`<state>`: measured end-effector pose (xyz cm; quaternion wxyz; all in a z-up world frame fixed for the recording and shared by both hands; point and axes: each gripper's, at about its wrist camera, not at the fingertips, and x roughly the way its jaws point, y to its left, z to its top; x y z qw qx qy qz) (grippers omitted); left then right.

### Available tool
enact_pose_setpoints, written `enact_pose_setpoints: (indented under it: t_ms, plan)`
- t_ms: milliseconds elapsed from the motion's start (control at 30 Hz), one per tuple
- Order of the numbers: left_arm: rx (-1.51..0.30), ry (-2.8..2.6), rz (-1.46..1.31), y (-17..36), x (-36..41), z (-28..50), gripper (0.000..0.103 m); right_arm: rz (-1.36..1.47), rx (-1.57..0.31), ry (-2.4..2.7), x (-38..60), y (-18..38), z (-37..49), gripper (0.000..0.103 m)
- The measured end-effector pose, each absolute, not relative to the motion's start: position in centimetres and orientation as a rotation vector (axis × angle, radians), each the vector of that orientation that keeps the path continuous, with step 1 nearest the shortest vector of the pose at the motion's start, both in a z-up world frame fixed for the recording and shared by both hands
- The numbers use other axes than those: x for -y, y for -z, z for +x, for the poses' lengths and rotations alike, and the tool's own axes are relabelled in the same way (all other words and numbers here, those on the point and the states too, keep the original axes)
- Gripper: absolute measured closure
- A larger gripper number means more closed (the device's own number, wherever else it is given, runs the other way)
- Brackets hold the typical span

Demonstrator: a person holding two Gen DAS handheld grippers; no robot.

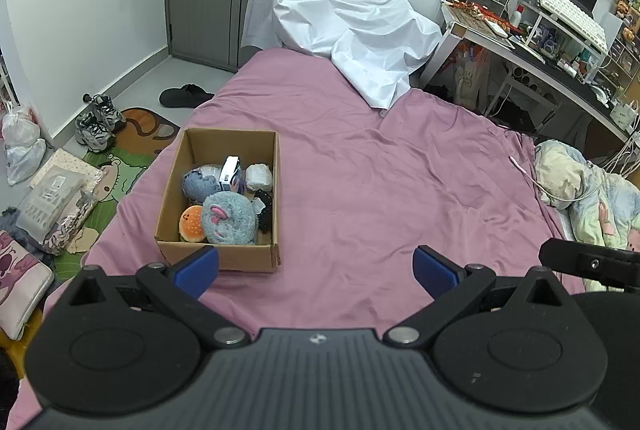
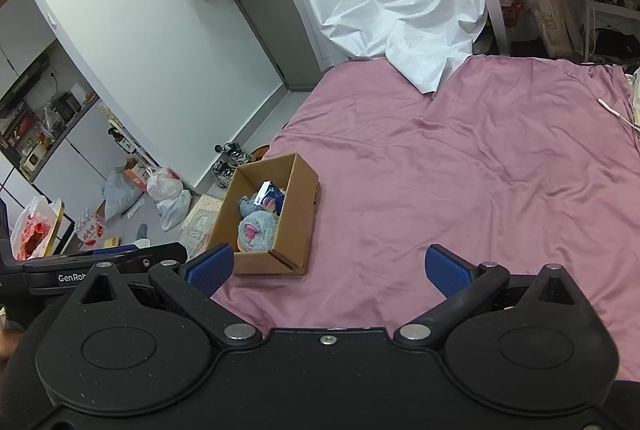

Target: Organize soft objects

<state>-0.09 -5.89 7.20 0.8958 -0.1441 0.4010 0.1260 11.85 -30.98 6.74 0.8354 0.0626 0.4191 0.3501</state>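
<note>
Both tools gape empty; left tool [image 2: 60,272] reads "GenRob".

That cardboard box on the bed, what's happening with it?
A person holds two hand grippers over the pink bed. The left gripper and right gripper are both open and empty. The cardboard box already holds soft toys, including a grey-blue plush and a burger toy.

cardboard box [image 1: 218,254]: 1 | soft toys [image 1: 229,217]: roughly 5 | sneakers [image 1: 96,123]: 2
</note>
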Motion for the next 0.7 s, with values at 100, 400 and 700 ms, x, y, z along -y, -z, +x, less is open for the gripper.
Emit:
enact_pose_setpoints:
  t_ms: [100, 400, 700]
  plan:
    - [-0.83, -0.262, -0.298, -7.21, 5.91, -0.08, 0.001, 0.134, -0.889, -0.745, 30.92, -6.72, 11.92, 0.0]
    - [-0.831, -0.261, -0.298, -7.22, 5.85, -0.06, 0.001, 0.139, -0.889, -0.744, 30.79, -6.72, 11.91, 0.0]
    - [-0.835, -0.262, -0.297, -7.02, 5.91, -0.11, 0.001, 0.137, -0.866, -0.736, 30.68, -6.78, 11.7, 0.0]
